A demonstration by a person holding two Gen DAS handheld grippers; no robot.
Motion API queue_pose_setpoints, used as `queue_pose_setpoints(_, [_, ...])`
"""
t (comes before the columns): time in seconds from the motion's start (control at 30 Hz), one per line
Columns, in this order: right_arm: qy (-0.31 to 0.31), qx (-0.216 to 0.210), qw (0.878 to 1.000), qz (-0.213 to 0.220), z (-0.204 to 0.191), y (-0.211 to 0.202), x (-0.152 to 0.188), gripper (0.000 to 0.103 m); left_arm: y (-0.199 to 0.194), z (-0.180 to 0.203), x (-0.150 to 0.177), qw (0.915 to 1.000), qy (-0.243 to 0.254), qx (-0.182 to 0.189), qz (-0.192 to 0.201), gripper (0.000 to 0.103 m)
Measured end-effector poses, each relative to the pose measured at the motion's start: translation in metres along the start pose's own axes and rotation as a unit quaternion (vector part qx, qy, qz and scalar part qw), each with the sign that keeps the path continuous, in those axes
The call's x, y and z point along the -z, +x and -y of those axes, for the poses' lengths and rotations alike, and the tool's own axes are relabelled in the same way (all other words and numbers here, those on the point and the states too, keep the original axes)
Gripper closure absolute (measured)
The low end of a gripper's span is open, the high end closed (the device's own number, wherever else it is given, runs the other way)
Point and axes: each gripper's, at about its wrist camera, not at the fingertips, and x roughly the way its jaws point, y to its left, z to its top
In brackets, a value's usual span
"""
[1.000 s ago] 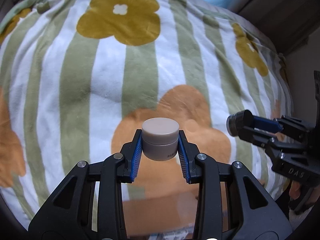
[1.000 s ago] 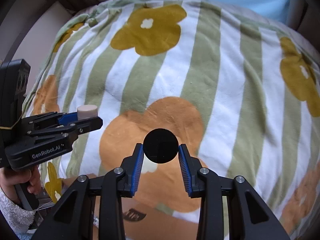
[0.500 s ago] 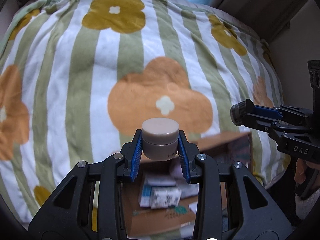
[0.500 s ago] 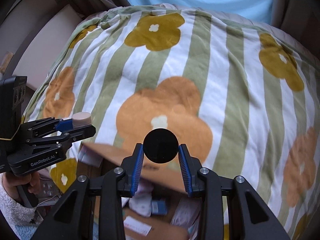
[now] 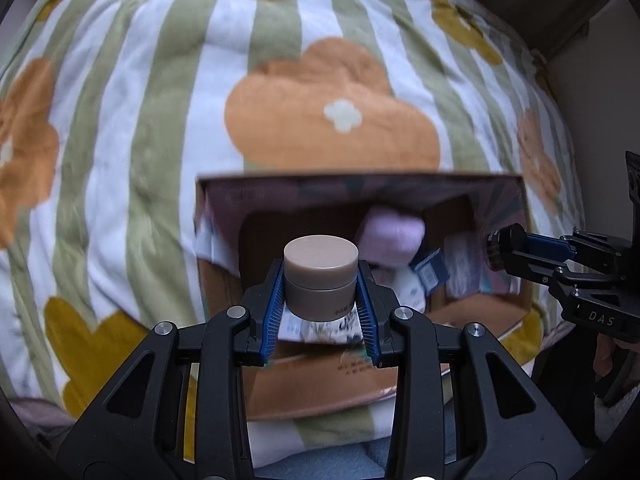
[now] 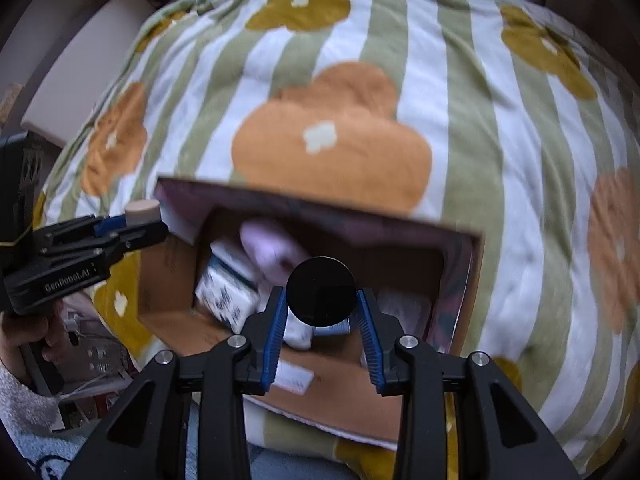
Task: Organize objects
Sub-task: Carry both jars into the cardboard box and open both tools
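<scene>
Two loads hang above the open cardboard box on the bed: left gripper fingers pinching an upright beige jar, right gripper fingers pinching a black-capped container.

A box sits on the blanket, at its near edge. Inside the box lie small packs on the left and a soft roll toward the far wall. The left gripper hangs over the box with a jar between its fingers. The right gripper hangs just to its right — it grips a round cap over the box too.
</scene>
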Motion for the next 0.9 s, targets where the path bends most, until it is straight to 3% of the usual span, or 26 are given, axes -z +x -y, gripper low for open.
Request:
queue_pose_setpoints(0.2, [0.008,0.003,1.000,-0.020,0.010,0.015,0.023,0.070,0.016,-0.005,0.016,0.9997,-0.020,0.000,-0.012,0.072])
queue_pose_setpoints(0.53, [0.011,0.006,1.000,-0.019,0.011,0.018,0.027,0.070,0.017,-0.007,0.015,0.9993,-0.033,-0.007,-0.018,0.071])
queue_pose_setpoints(0.6, [0.013,0.013,1.000,-0.019,0.010,0.019,0.028,0.066,0.018,-0.006,0.014,0.9990,-0.037,-0.017,-0.020,0.063])
queue_pose_setpoints(0.63, [0.013,0.014,1.000,-0.016,0.009,0.019,0.028,0.052,0.017,-0.006,0.013,0.9989,-0.038,-0.018,-0.020,0.028])
queue_pose_setpoints(0.67, [0.012,0.014,1.000,-0.013,0.009,0.019,0.029,0.036,0.016,-0.006,0.013,0.9989,-0.039,-0.019,-0.017,0.004])
queue_pose_setpoints(0.77, [0.004,0.028,1.000,0.001,0.005,0.016,0.030,0.014,0.014,-0.007,0.015,0.9990,-0.044,-0.012,-0.006,0.000])
queue_pose_setpoints(0.83, [-0.004,0.028,1.000,-0.010,0.004,0.020,0.030,0.007,0.014,-0.005,0.016,0.9991,-0.039,-0.016,-0.006,0.000])
queue_pose_setpoints(0.9, [-0.008,0.022,0.999,-0.023,0.004,0.026,0.032,0.006,0.013,-0.004,0.016,0.9992,-0.037,-0.017,-0.006,0.000])
